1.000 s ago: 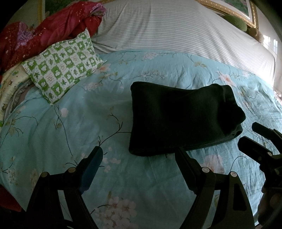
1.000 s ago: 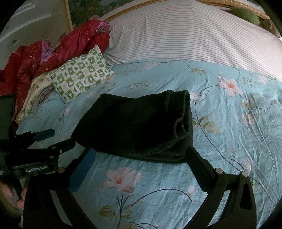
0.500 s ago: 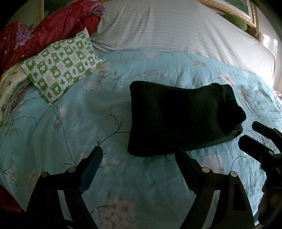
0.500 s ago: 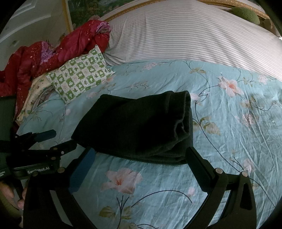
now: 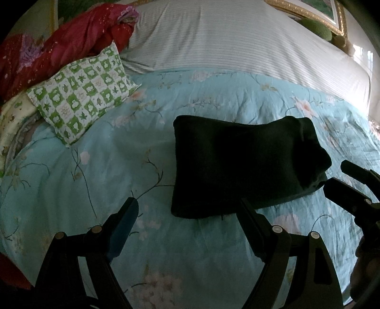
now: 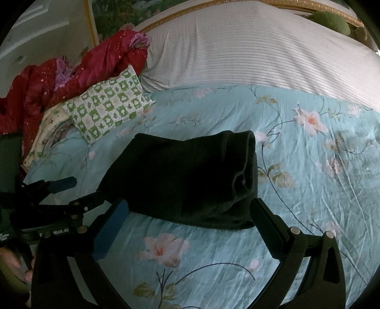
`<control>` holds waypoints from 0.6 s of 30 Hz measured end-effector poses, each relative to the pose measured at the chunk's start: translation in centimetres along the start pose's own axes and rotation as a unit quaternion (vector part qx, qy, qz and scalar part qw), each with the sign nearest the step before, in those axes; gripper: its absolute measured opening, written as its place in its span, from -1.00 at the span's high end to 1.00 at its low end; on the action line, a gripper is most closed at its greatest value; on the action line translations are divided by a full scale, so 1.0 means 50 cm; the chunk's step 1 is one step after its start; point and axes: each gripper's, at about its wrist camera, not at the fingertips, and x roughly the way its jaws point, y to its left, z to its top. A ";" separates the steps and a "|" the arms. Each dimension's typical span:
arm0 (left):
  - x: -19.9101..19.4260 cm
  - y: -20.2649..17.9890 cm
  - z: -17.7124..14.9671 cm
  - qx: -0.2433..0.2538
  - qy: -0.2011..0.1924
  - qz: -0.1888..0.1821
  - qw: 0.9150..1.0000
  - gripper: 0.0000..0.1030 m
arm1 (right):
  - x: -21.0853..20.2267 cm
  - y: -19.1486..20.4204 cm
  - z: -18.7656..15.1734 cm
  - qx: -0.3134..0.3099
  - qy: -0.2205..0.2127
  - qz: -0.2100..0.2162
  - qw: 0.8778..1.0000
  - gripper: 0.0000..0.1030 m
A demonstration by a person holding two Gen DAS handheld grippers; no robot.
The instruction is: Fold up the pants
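Note:
The dark pants (image 5: 239,164) lie folded into a thick rectangle on the light blue floral bedspread (image 5: 106,180). They also show in the right wrist view (image 6: 190,176), with the rolled thick end on the right. My left gripper (image 5: 188,214) is open and empty, just short of the bundle's near left corner. My right gripper (image 6: 190,211) is open and empty, its fingers either side of the bundle's near edge, not touching it. The right gripper also shows at the right edge of the left wrist view (image 5: 342,178), and the left gripper at the left of the right wrist view (image 6: 78,192).
A green and white checked pillow (image 5: 83,95) lies at the far left. Red bedding (image 5: 59,50) is piled behind it. A striped white sheet (image 5: 237,45) covers the head of the bed. A gold picture frame (image 5: 308,14) runs along the wall.
Both grippers have drawn back very slightly from the folded pants and stayed open. The pants have not moved.

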 end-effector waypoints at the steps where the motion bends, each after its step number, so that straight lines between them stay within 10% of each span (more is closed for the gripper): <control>1: -0.001 0.000 0.000 0.000 0.000 -0.001 1.000 -0.64 | 0.000 0.000 0.000 0.000 0.000 0.000 1.000 -0.98; 18: 0.003 0.001 0.011 0.005 -0.002 -0.001 1.000 -0.64 | 0.001 -0.002 0.002 0.002 -0.002 0.001 1.000 -0.98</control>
